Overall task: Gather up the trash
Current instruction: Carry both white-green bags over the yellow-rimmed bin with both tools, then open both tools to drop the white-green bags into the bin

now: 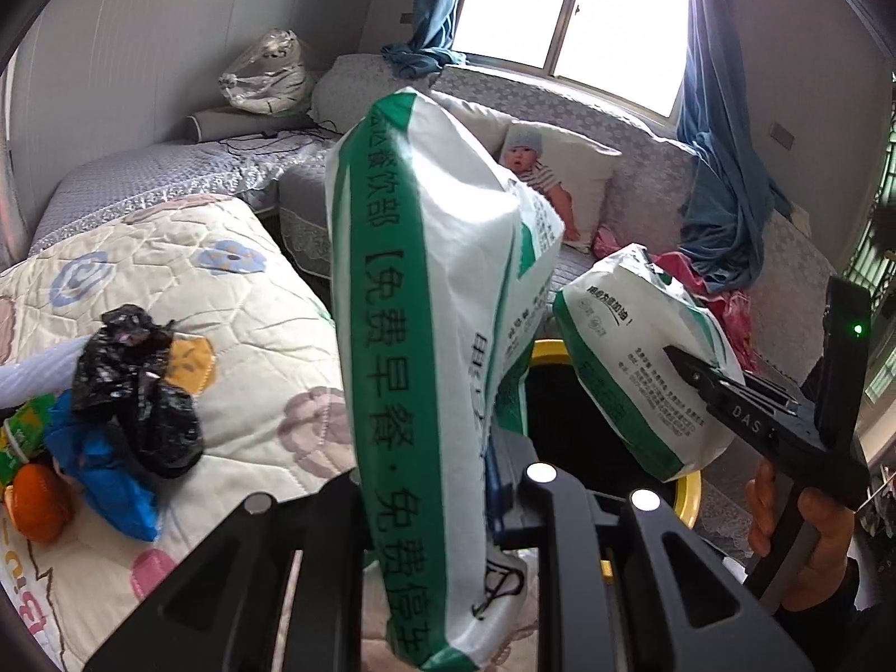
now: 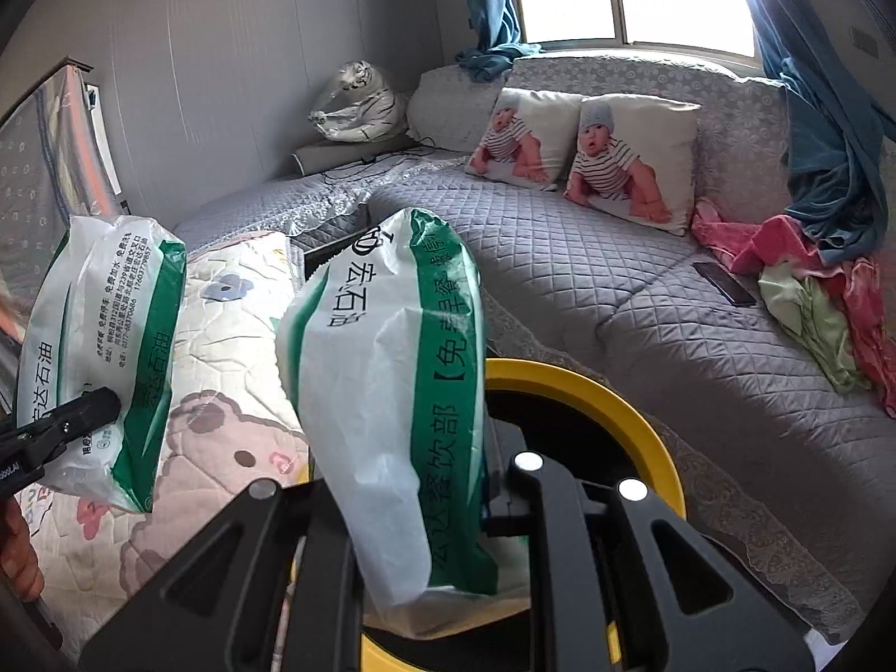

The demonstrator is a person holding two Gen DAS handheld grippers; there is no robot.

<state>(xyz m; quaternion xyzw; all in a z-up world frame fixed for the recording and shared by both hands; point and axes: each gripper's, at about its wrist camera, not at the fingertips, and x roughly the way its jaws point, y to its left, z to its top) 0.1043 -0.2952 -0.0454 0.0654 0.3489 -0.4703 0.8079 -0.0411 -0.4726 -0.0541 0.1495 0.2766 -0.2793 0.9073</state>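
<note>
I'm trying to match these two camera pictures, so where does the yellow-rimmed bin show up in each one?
Left wrist view: the yellow-rimmed bin is at lower centre-right, mostly hidden behind two green-and-white packets.
Right wrist view: the bin is at lower centre, behind the nearer packet.
Shared landmark: the baby-print pillow on the sofa.

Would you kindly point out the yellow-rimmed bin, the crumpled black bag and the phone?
yellow-rimmed bin point(image 2: 627, 409): right wrist view, on its rim.
crumpled black bag point(image 1: 140, 392): left wrist view, its middle.
phone point(image 2: 724, 282): right wrist view, its screen.
</note>
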